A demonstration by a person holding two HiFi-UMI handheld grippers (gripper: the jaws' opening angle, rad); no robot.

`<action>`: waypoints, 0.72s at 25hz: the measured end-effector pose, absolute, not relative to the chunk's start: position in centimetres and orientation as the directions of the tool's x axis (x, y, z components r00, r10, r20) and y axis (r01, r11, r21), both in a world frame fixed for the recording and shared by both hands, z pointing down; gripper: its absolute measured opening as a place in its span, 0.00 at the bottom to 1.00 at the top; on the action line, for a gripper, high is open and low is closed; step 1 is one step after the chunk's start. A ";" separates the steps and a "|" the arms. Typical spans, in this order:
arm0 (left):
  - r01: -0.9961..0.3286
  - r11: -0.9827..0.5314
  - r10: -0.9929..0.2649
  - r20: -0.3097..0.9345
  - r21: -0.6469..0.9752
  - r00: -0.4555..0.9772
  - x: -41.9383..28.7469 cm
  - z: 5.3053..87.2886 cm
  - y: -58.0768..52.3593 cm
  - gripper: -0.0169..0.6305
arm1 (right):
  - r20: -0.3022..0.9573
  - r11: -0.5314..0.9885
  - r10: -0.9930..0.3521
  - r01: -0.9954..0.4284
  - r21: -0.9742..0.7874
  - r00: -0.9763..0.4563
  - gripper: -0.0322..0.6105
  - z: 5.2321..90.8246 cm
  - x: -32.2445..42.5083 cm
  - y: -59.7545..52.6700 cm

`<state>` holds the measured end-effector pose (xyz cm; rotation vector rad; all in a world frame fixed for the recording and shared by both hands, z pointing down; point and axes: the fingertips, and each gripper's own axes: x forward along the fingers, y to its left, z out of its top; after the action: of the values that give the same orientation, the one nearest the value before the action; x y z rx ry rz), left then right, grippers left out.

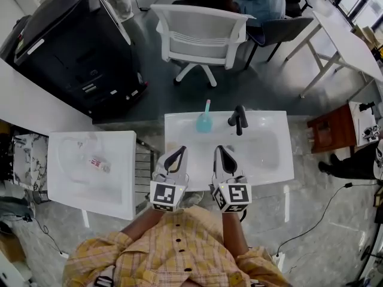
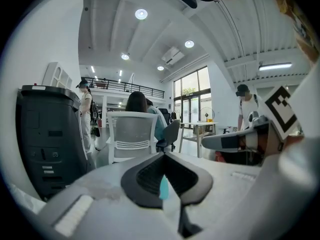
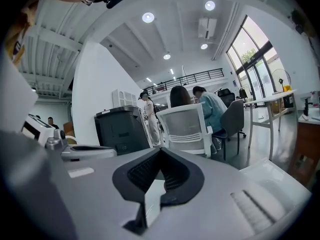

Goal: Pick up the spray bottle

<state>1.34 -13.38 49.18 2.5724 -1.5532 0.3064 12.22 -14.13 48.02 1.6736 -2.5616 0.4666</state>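
1. The teal spray bottle [image 1: 204, 122] stands upright at the far edge of the white washbasin [image 1: 272, 157], just left of the black tap [image 1: 238, 119].
2. The left gripper [image 1: 181, 150] hovers over the basin's near side, tongs pressed together and empty.
3. The right gripper [image 1: 219, 150], beside it, is likewise closed on nothing.
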 end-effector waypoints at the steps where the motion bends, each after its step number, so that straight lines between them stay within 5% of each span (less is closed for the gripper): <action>1: -0.883 -0.469 -0.858 0.235 0.005 0.457 1.1 49.4 -13.8 0.02 | 0.206 0.367 -0.888 -0.904 -0.220 -0.411 0.05 48.2 11.9 -14.6; 18: -0.831 -0.551 -0.791 0.267 0.078 0.550 -1.0 52.7 -21.2 0.02 | 0.317 0.268 -0.897 -0.949 -0.166 -0.309 0.05 52.3 8.6 -23.6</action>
<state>-1.00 -21.15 52.70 2.5896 -1.3714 0.2990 8.57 -23.57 52.32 1.7422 -2.3695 0.4893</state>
